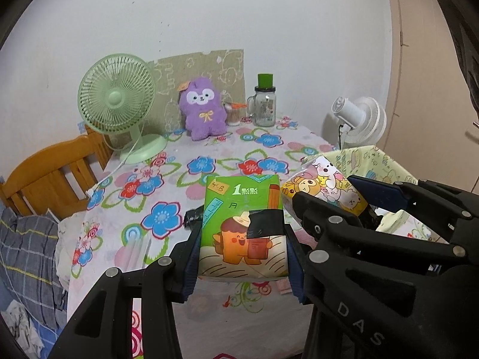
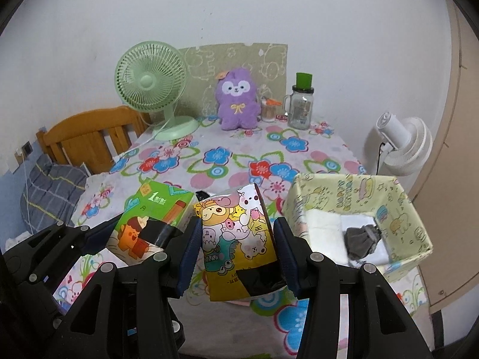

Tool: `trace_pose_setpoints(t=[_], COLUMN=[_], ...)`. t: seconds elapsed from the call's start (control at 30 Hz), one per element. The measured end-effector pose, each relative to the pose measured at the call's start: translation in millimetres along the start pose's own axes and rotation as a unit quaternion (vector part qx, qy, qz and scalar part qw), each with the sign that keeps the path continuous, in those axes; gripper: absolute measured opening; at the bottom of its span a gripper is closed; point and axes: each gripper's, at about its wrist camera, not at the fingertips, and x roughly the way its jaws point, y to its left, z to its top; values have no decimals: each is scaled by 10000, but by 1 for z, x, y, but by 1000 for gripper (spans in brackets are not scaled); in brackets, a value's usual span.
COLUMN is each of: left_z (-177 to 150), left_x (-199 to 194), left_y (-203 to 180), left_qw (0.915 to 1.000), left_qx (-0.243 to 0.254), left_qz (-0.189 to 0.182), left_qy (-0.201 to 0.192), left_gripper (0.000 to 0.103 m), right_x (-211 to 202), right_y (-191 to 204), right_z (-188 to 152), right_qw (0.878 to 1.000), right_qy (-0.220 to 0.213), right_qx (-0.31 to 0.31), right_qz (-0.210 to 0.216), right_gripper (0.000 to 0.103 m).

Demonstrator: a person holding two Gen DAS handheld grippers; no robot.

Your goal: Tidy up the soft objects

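The left gripper (image 1: 243,242) was clamped on a green tissue pack (image 1: 244,227), its blue pads pressed to the pack's two long sides, holding it clear above the table (image 1: 209,155) near the front edge. Just beside it, the right gripper (image 2: 236,248) gripped a yellow tissue pack (image 2: 238,239) printed with cartoon animals, likewise lifted off the flowered cloth. At the table's right edge stood a pale yellow box (image 2: 398,209), open on top, with a white folded cloth (image 2: 326,233) and a grey cloth (image 2: 362,239) inside. Along the back edge stood a green fan (image 2: 152,86), a purple plush toy (image 2: 238,98) and a glass jar (image 2: 301,104).
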Motion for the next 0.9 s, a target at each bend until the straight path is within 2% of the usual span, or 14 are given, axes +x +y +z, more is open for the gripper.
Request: trace_pose_setpoints(t=[0.63,0.9], left_z=[29,38], left_x=[-1,8], left_y=[-43,-62], left_qw=[9996,9996], left_qx=[134,160], left_qz=[-35,-84], left_qy=[-233,-210], left_gripper=[51,51], right_x=[-23,-25], right_y=[-49,-70], right_z=[18,22], right_qw=[9994,9990], right_qy=[-293,-334], right_qx=[22,40], right_qz=[-196,-279], right_gripper=[52,52])
